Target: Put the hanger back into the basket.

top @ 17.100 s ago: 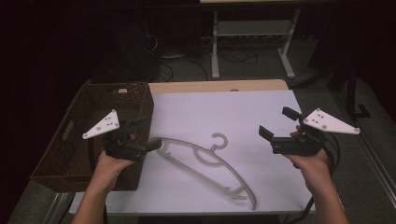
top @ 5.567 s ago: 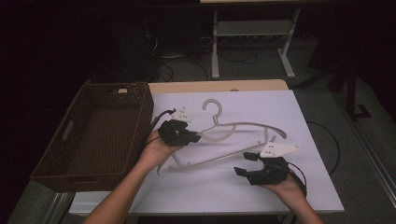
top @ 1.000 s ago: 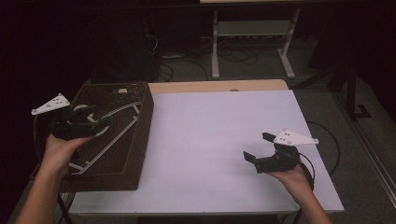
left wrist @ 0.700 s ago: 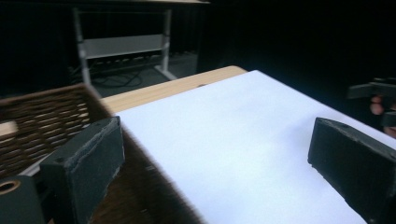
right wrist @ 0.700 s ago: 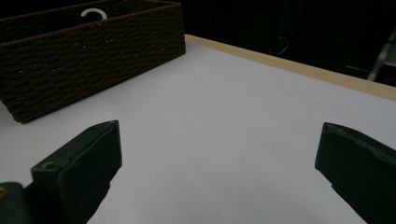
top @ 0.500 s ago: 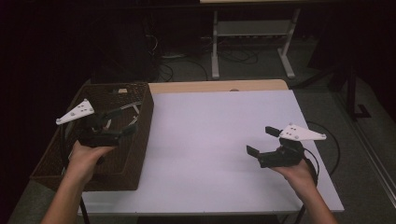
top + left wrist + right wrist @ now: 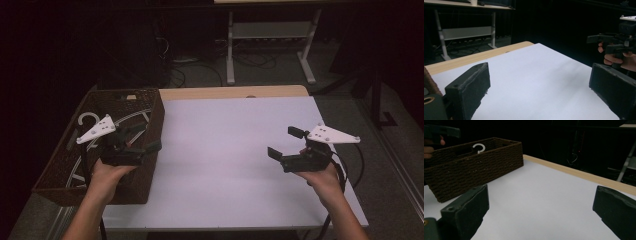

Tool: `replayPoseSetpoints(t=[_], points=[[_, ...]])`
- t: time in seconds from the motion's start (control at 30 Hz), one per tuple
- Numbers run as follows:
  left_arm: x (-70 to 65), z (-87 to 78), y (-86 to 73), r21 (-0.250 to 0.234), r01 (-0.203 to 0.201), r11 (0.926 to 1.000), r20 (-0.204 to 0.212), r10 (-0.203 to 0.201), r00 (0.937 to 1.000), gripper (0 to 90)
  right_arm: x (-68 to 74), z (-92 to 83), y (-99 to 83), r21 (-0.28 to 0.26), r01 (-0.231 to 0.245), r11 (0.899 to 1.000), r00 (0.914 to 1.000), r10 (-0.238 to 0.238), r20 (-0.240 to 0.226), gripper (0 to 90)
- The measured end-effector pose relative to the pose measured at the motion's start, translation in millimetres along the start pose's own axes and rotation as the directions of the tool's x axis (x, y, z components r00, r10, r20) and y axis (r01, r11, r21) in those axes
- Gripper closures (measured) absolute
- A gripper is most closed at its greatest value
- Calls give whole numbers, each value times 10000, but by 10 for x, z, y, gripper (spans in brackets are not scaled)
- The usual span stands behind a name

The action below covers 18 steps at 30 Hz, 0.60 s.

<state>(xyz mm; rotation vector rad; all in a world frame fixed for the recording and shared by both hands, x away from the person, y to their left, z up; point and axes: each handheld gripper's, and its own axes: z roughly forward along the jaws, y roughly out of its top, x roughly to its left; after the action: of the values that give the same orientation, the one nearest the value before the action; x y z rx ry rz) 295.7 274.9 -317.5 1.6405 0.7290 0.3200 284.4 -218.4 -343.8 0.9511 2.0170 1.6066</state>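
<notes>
Two hands are holding grippers level above the table (image 7: 225,150). Left gripper (image 7: 142,141) is hovering over the woven basket (image 7: 150,107), jaws just opened wide and empty; the white hanger (image 7: 90,119) is lying inside the basket. Right gripper (image 7: 286,144) is hanging over the white sheet, jaws spread, gripping nothing.

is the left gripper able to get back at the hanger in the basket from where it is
Probably yes. The left gripper hangs open over the right wall of the basket, which has no lid, and the white hanger lies uncovered inside, beside and beneath it.
</notes>
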Motion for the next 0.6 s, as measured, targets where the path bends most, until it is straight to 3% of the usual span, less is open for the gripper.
replayPoseSetpoints(t=[0.6], points=[[-73,64,-126,-283,-573,9980,4,574,9984,31,-41,-117,174,-727,-103,9973,9999,108,60,0]])
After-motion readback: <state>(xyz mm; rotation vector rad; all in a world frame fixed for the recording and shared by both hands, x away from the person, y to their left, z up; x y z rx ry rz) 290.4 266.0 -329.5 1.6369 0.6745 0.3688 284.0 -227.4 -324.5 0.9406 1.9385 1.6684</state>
